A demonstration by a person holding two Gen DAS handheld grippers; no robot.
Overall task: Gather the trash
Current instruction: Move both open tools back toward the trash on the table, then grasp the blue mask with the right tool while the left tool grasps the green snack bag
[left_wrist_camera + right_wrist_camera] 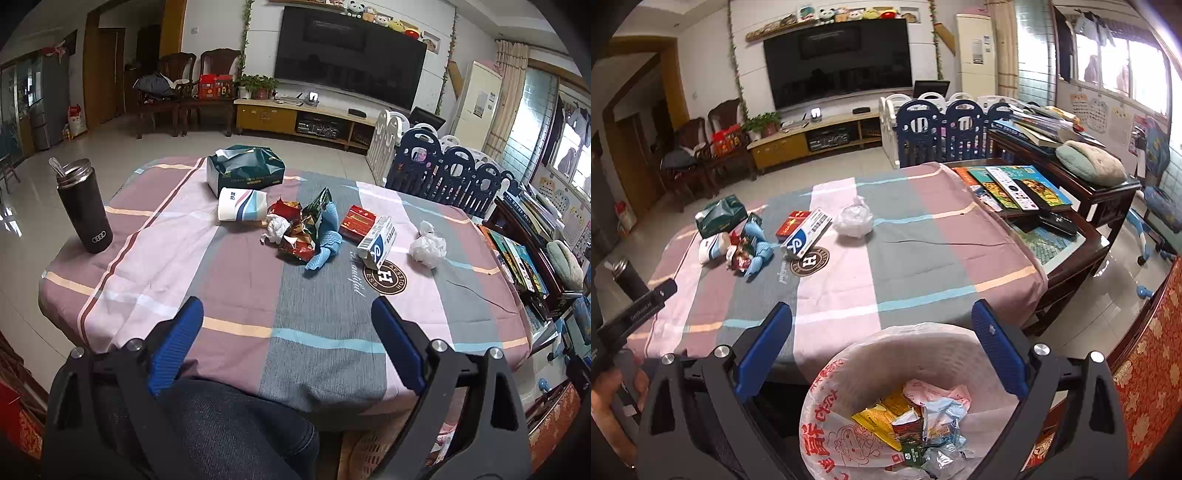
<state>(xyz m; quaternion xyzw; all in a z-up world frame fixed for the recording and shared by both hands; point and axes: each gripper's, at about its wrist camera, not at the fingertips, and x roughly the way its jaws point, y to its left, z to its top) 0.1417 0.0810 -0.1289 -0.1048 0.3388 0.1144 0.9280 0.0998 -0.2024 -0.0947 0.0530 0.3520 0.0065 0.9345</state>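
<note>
Lined bin (886, 406) below spread right fingers (764, 343), empty

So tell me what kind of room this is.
Most likely a home living room: a big wall-mounted television over a low media cabinet, wooden armchairs, and a child's playpen fence by the cloth-covered table.

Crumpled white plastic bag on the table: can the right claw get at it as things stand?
Probably yes. The right claw is open and empty over the trash bin, and the white plastic bag sits alone on bare tablecloth. Nothing lies between them; it just needs a forward reach.
</note>
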